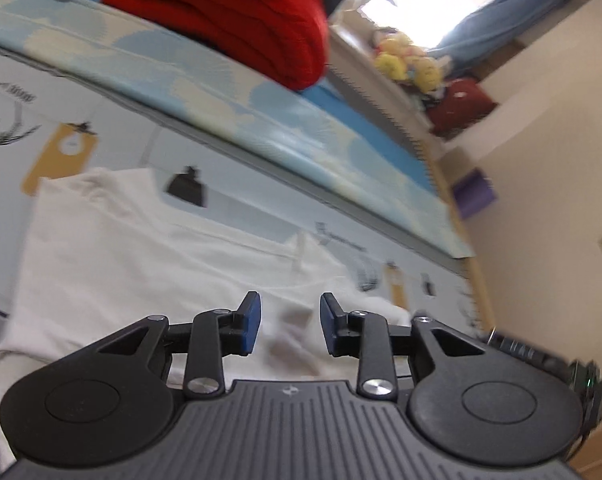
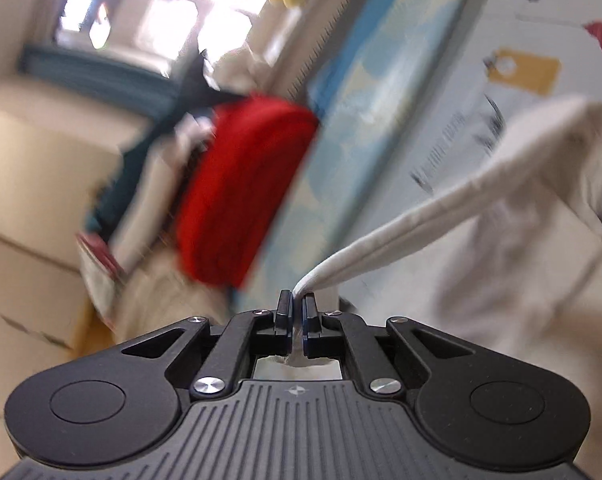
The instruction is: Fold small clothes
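While the right gripper (image 2: 297,300) has its fingers pressed together on a bunched corner of the white garment (image 2: 521,208), the cloth rises from between the pads as a taut ridge that runs up and to the right of them, then broadens into a loose, draped panel farther out. To the left of those fingers and beyond them sits a folded red knit (image 2: 241,192), with beige and dark teal cloth heaped at its far side; motion blur softens all of it. A blue-and-cream mat (image 2: 361,100) runs just right of the knit, and the printed sheet (image 2: 521,40) lies past the garment.

Seen from the left wrist, the left gripper (image 1: 290,324) has its fingers well apart, with nothing between the blue pads. The garment (image 1: 121,248) lies spread on the sheet (image 1: 121,128) directly under and ahead of those fingers, reaching far to their left; its surface is rumpled just in front of the tips. Beyond it lie the mat (image 1: 221,92) and the knit (image 1: 237,12), ahead and slightly left. Yellow plush toys (image 1: 405,64) sit far ahead to the right, near a bright window.
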Tool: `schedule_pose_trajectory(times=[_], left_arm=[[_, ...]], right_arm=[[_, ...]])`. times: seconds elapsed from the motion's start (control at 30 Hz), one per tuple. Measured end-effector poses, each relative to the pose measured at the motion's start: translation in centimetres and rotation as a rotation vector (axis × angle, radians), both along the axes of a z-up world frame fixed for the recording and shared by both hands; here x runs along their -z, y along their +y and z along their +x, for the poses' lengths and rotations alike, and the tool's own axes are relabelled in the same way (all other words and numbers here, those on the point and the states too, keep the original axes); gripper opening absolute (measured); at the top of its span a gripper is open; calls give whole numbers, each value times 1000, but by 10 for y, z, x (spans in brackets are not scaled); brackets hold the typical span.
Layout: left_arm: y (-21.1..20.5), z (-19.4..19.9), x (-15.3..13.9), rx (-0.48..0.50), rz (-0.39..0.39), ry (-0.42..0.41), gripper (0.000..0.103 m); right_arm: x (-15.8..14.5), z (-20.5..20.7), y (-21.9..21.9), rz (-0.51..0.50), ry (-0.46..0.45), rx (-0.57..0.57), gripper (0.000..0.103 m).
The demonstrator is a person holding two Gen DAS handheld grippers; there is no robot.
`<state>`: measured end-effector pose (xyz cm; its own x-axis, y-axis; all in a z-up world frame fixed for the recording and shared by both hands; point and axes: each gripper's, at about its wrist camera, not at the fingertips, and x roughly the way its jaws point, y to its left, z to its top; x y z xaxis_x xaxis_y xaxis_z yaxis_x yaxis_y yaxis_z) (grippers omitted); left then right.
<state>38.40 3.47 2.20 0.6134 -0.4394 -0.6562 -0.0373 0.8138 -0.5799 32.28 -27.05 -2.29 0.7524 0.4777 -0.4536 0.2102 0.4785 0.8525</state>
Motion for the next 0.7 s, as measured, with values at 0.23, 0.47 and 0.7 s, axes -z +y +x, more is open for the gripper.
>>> schedule_pose_trajectory(times=[0.23, 0.47, 0.7], left_arm=[[20, 5, 6, -74, 76, 28, 35], [31, 11, 20, -75, 135, 91, 35], [15, 18, 56, -13, 129, 209, 35]], right_arm=[[14, -1, 31, 194, -34, -101, 4], [38, 10, 29, -56, 246, -319, 27], [20, 6, -52, -149, 196, -141, 27]])
